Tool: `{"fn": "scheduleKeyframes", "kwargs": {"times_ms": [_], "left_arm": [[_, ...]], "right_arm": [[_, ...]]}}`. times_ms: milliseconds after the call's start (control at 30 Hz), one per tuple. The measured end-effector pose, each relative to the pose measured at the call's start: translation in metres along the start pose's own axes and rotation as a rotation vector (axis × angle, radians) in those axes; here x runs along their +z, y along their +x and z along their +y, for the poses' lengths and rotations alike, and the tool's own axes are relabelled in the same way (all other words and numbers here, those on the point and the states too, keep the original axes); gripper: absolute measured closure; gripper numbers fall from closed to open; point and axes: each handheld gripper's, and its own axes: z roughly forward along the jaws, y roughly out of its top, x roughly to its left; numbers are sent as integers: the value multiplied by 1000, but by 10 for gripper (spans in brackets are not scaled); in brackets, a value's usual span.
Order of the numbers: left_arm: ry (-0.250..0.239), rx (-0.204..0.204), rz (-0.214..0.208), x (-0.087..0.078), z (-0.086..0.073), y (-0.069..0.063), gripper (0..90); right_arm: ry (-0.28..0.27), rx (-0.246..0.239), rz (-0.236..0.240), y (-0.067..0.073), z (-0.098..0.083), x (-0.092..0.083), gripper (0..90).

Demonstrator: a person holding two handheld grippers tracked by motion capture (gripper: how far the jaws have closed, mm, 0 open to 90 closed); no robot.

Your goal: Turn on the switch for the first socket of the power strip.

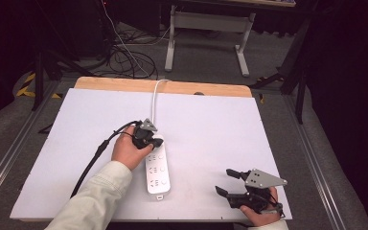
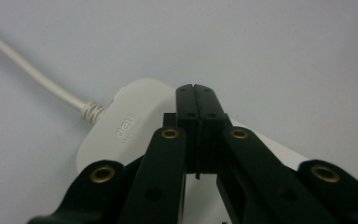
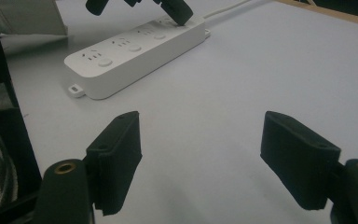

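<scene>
- Right gripper sits lower right in the high view, jaws spread wide with nothing between them, probably just waiting its turn.
- Left gripper, jaws pressed together with nothing between them, pokes down on the power strip at centre frame, looks like it's going for a switch.
- White cord runs off toward the top edge of the table.

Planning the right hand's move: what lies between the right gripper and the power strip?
Nothing: in the right gripper view, bare white table separates the open right gripper from the power strip.
</scene>
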Motion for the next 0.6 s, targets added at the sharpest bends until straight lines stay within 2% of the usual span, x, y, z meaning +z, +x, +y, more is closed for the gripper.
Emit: {"fn": "scheduleKeyframes", "kwargs": {"times_ms": [67,233,300,433,500,600], "left_arm": [[18,4,1,0,2,0,900],[28,8,15,1,3,-2,900],[32,33,26,1,4,-4,900],[24,9,25,3,4,-4,900],[34,26,48,3,5,-7,900],[49,28,58,4,6,-9,900]], "right_arm": [[2,-1,0,0,0,0,293],[3,-2,0,1,0,0,295],[2,-2,-1,1,0,0,295],[6,-2,3,1,0,1,295],[6,-4,3,1,0,1,295],[6,-4,4,2,0,1,295]]}}
